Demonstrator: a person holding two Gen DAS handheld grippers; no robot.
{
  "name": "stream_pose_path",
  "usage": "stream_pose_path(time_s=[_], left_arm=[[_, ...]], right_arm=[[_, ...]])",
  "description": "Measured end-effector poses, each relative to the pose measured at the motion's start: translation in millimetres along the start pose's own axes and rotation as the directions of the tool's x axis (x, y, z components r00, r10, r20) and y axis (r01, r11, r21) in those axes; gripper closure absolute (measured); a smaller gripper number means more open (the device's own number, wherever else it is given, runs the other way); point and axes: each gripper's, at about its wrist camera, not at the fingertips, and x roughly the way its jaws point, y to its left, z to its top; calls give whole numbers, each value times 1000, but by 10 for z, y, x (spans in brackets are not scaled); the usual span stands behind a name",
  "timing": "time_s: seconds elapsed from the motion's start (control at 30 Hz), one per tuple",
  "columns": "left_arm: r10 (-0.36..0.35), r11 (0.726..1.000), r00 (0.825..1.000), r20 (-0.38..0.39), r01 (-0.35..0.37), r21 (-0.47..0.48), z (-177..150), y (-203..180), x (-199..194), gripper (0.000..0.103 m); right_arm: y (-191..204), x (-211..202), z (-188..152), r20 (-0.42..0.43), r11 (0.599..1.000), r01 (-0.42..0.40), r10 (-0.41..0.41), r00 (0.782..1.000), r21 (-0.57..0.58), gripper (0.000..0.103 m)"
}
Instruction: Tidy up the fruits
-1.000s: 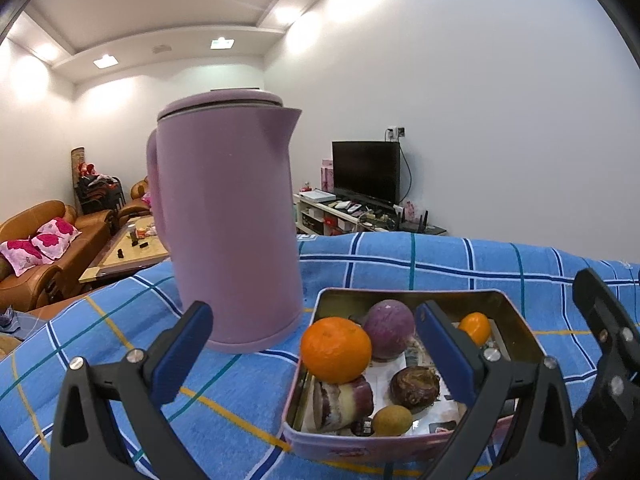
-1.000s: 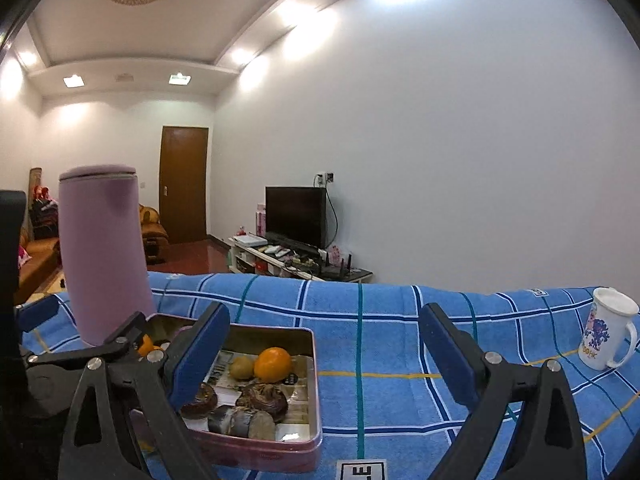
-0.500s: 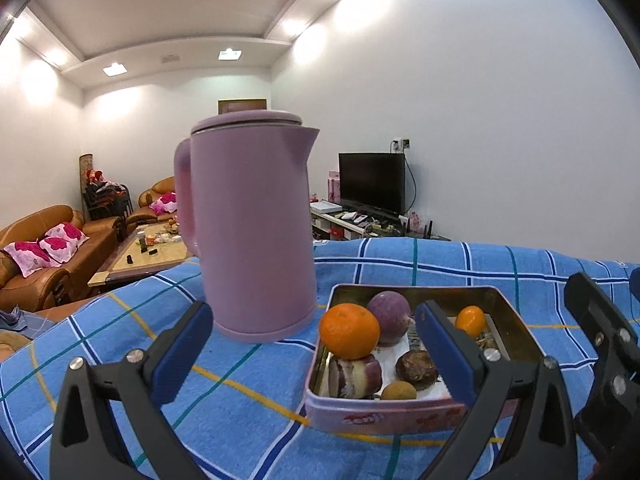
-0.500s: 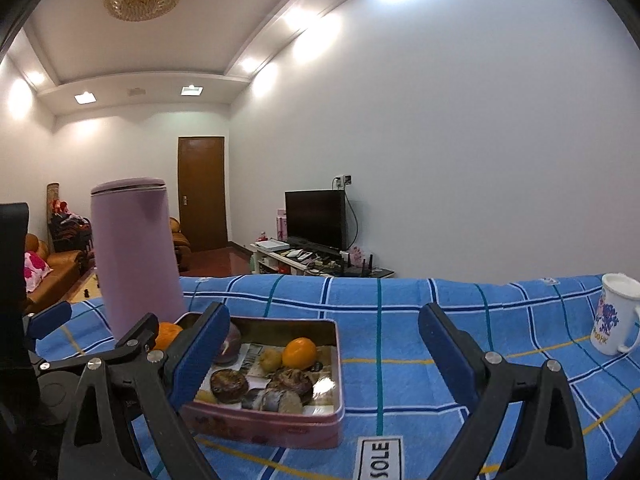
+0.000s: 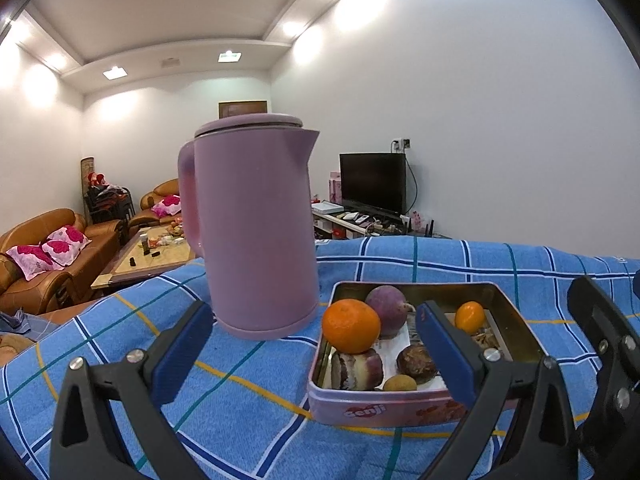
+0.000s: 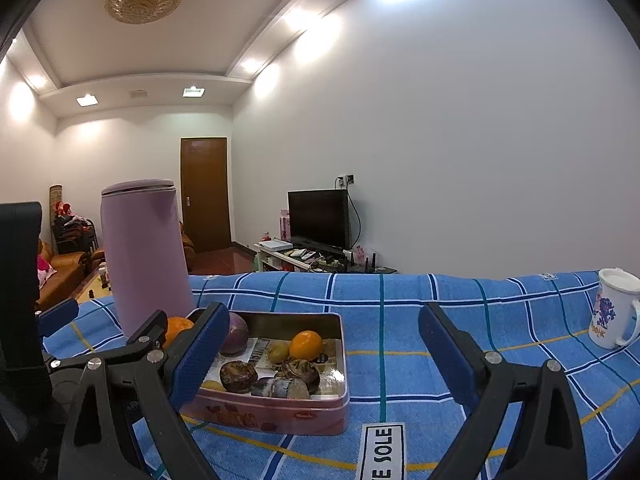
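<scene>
On the blue checked cloth (image 6: pixel 400 320) your pink tin (image 6: pixel 280 412) of fruit — a printed word like "cenji" on its front — sits beside the purple kettle (image 5: pixel 256 232), a "SOLE" tag (image 6: pixel 382 452) nearby, and your left gripper (image 5: pixel 316 348) and right gripper (image 6: pixel 320 352) both hang spread and empty.

Over the last second both tools draw back and rise from the tin (image 5: pixel 404 408). In the left wrist view the tin and the pink kettle (image 5: pixel 256 232) now sit smaller and further toward 12 o'clock. In the right wrist view more blue cloth (image 6: pixel 400 364) shows before the tin (image 6: pixel 280 412), and a "SOLE" label (image 6: pixel 382 456) appears at 6 o'clock.
</scene>
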Motion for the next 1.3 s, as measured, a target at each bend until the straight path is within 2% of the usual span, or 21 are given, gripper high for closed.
stream_pose_path(time_s=[1.3], left_arm=[[13, 1000, 1000, -18, -13, 3, -7, 19, 43, 0]], right_arm=[[-20, 13, 1, -13, 1000, 20, -20, 1000, 8, 7]])
